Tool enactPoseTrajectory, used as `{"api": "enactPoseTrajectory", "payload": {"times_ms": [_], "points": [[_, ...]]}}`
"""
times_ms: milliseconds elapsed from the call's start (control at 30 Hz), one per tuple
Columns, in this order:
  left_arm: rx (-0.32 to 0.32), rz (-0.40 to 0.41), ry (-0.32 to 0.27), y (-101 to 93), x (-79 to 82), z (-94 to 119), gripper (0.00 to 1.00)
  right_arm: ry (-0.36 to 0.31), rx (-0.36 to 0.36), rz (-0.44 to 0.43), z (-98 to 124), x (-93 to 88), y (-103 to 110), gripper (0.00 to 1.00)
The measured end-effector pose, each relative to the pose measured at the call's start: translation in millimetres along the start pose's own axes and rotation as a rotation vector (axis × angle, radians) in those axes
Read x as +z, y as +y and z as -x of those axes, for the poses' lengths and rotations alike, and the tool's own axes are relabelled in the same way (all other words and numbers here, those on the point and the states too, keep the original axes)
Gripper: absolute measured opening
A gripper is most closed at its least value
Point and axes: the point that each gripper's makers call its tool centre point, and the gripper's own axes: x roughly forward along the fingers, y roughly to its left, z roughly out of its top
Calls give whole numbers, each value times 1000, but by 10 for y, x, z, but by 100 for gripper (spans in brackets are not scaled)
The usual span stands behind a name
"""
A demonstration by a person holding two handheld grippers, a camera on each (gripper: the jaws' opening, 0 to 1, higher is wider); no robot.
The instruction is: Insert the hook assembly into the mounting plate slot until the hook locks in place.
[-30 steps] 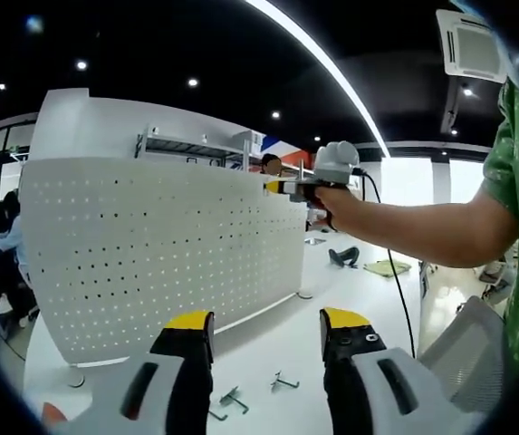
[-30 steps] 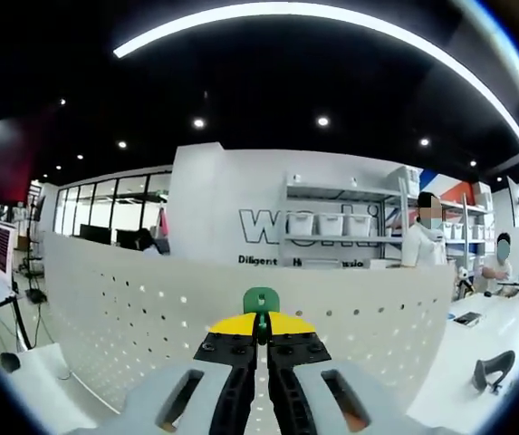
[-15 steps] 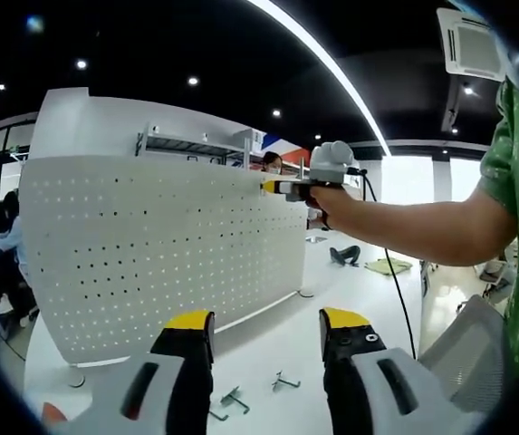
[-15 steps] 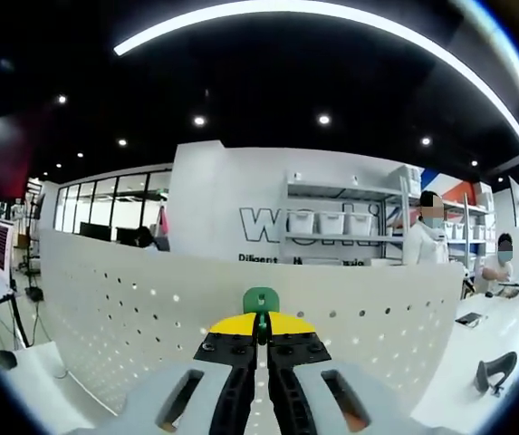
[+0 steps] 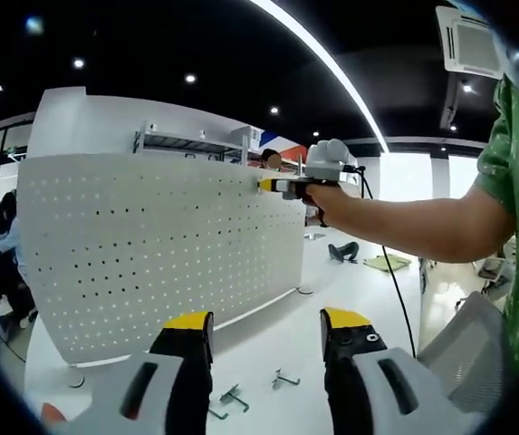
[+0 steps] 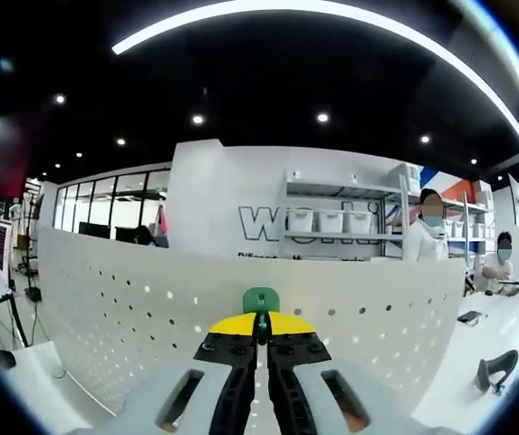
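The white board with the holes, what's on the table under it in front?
On the table before the pegboard, two small metal hooks lie loose between the left gripper's open jaws. Its own jaws hide the table nearer the camera.

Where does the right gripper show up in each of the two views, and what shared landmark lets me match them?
Left gripper view: the right gripper is upper centre-right, held in a hand at the top edge of the white pegboard.
Right gripper view: the same gripper rises from bottom centre, jaws closed on a small green piece.
Shared landmark: the pegboard.
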Motion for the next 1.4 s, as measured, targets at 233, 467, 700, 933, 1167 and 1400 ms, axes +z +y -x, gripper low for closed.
{"api": "enactPoseTrajectory", "payload": {"times_ms": [233, 467, 700, 933, 1167, 1400], "points": [[-28, -18, 32, -31, -44, -13, 49, -1, 1, 2, -13, 4, -1, 2], [-82, -48, 53, -115, -29, -26, 49, -1, 1, 6, -23, 2, -10, 2], [-115, -66, 36, -156, 49, -29, 48, -1, 2, 9, -32, 12, -13, 2], [-128, -64, 37, -178, 53, -12, 47, -1, 4, -1, -48, 22, -1, 2], [-129, -61, 38, -177, 41, -2, 46, -4, 4, -1, -49, 22, 1, 2], [-128, -59, 34, -172, 42, -4, 46, -3, 1, -9, -48, 1, -6, 2]]}}
